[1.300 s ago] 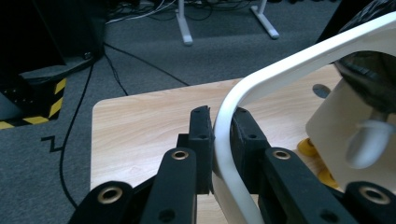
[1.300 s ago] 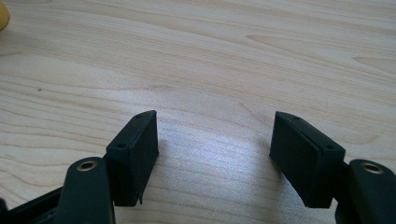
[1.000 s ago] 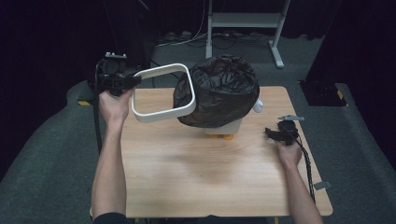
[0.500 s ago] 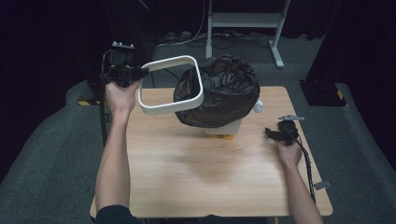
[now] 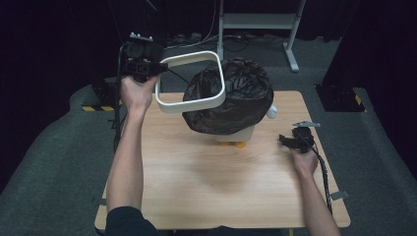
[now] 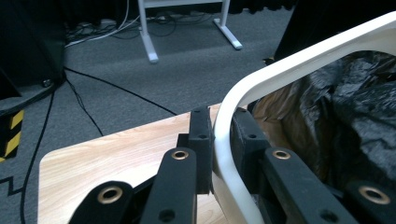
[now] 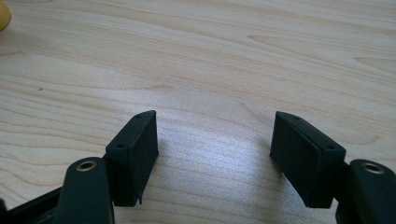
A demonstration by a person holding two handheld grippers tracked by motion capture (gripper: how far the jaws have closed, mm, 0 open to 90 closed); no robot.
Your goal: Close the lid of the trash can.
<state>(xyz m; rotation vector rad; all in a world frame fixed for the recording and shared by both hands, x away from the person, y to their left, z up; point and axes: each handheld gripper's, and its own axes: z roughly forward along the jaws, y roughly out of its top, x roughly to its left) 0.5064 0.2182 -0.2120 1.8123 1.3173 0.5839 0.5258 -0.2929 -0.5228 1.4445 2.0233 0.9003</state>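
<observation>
A white rounded-square plastic ring (image 5: 191,81) hangs tilted in the air over the far left of the light wooden table (image 5: 196,187), overlapping the crumpled black plastic bag (image 5: 236,98) that lines a white bin; the left gripper (image 5: 147,66) is clamped narrowly on the ring's left edge; the right gripper (image 5: 295,140) rests near the table's right edge, jaws wide and holding nothing.

No text, label, brand or number can be read on anything here. The one marking is yellow-and-black hazard striping (image 5: 101,107) on the floor beside the table (image 5: 196,196).
</observation>
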